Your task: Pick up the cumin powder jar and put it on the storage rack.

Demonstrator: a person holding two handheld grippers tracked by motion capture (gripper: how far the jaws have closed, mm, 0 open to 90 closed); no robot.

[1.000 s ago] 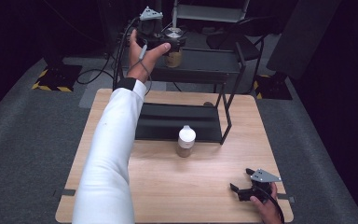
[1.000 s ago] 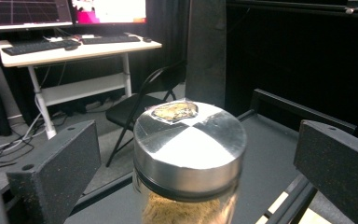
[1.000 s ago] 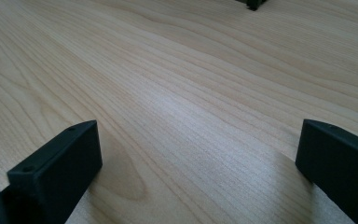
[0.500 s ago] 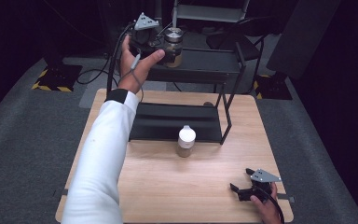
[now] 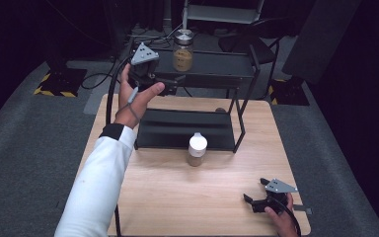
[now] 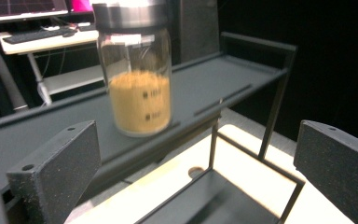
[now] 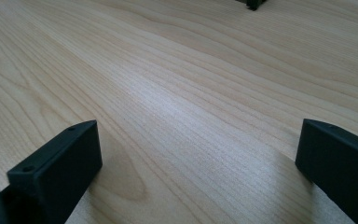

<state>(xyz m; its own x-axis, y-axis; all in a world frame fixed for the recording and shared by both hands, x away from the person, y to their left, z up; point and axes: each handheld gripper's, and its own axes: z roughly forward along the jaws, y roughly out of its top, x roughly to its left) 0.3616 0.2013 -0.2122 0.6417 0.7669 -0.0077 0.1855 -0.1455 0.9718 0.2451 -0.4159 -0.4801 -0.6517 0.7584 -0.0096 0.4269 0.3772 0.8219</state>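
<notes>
Standing across the back half of the table (image 5: 158,197): a black two-level rack (image 5: 185,129), its lower shelf sitting on the wood. Resting upright on the upper shelf (image 5: 217,66), toward its left part: a glass jar (image 5: 183,51) with a metal lid, roughly half full of tan powder. Sitting on the table just in front of the rack: a smaller white-capped jar (image 5: 197,149). Hovering near the shelf's front edge, short of the glass jar: the left gripper (image 5: 170,85), jaws spread wide, gripping nothing. Lying low near the table's front right corner: the right gripper (image 5: 255,195), jaws likewise spread apart over bare wood.
</notes>
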